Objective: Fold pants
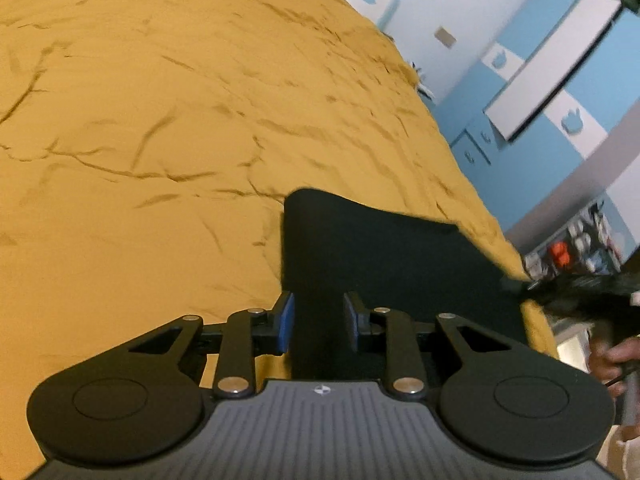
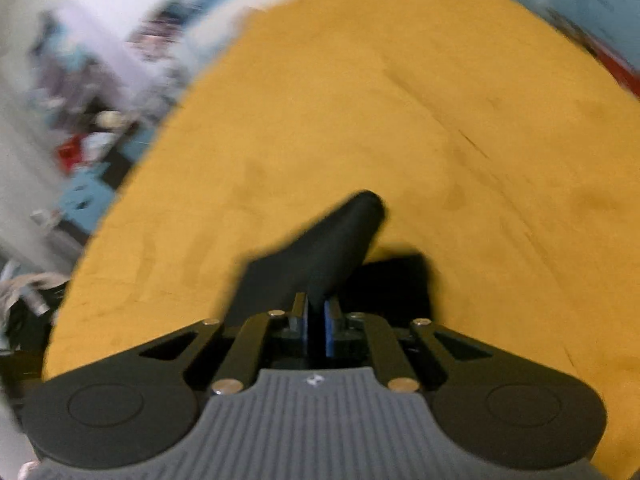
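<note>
Black pants (image 1: 380,248) lie on a yellow bedspread (image 1: 160,120) near its right edge. My left gripper (image 1: 318,322) sits low over their near end. Its blue pads (image 1: 286,322) stand apart, with black cloth filling the gap between them, and I see no pinch. In the blurred right wrist view my right gripper (image 2: 316,326) is shut on a fold of the pants (image 2: 320,248), which rises from the pads as a dark ridge above the bedspread (image 2: 400,100). A person's hand (image 1: 608,356) and a blurred dark tool show at the pants' right corner in the left wrist view.
The bed's edge runs down the right of the left wrist view. Beyond it stand blue and white cupboards (image 1: 560,80) and a cluttered shelf (image 1: 580,248). In the right wrist view, blurred clutter (image 2: 80,140) lies off the bed's left side.
</note>
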Demonstrator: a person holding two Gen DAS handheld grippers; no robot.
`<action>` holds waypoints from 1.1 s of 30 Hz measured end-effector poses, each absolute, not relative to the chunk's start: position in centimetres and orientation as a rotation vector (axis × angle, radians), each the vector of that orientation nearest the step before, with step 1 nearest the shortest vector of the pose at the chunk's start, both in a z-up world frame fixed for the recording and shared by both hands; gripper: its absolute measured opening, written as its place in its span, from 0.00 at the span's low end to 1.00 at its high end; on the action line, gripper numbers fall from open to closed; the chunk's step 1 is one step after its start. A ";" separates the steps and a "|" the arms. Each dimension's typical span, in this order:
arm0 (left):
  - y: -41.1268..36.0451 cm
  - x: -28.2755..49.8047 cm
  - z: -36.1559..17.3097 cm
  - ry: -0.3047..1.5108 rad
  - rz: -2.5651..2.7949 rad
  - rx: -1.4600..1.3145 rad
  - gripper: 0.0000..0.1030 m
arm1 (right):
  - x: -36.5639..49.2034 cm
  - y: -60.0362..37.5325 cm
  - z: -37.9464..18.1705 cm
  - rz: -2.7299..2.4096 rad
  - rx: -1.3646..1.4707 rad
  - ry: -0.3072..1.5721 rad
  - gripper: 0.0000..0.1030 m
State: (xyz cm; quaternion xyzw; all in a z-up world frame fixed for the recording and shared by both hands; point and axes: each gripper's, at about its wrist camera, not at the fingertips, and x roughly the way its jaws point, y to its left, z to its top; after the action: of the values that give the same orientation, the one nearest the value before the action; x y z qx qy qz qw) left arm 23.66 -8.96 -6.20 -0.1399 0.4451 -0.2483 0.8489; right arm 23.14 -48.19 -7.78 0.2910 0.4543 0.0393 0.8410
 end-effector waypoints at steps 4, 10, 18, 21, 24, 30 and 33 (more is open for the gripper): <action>-10.4 23.3 -6.7 0.951 -0.526 -0.234 0.27 | 22.4 -48.6 -9.9 0.071 0.656 0.965 0.02; -11.0 23.0 -6.4 0.937 -0.529 -0.216 0.25 | 21.6 -47.8 -6.0 0.173 0.583 0.838 0.02; -12.9 23.1 -8.5 0.995 -0.487 -0.073 0.22 | 21.4 -49.2 -12.2 0.046 0.592 0.984 0.07; -12.3 23.8 -7.9 0.988 -0.500 -0.125 0.22 | 21.5 -49.6 -10.6 0.051 0.571 0.928 0.13; -12.7 25.4 -7.6 0.979 -0.486 -0.132 0.22 | 22.8 -50.4 -9.1 0.069 0.557 0.882 0.13; -15.0 28.2 -8.3 0.987 -0.450 -0.123 0.22 | 27.1 -52.3 -9.7 0.100 0.672 0.866 0.17; -15.6 28.6 -9.0 0.996 -0.447 -0.109 0.22 | 29.3 -53.0 -11.2 0.113 0.748 0.896 0.29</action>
State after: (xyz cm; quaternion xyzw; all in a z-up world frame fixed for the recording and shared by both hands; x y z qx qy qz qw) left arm 28.59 -15.59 -9.00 -0.0518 0.4733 -0.2123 0.8533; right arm 29.30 -53.01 -11.22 0.3531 0.4226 0.0531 0.8330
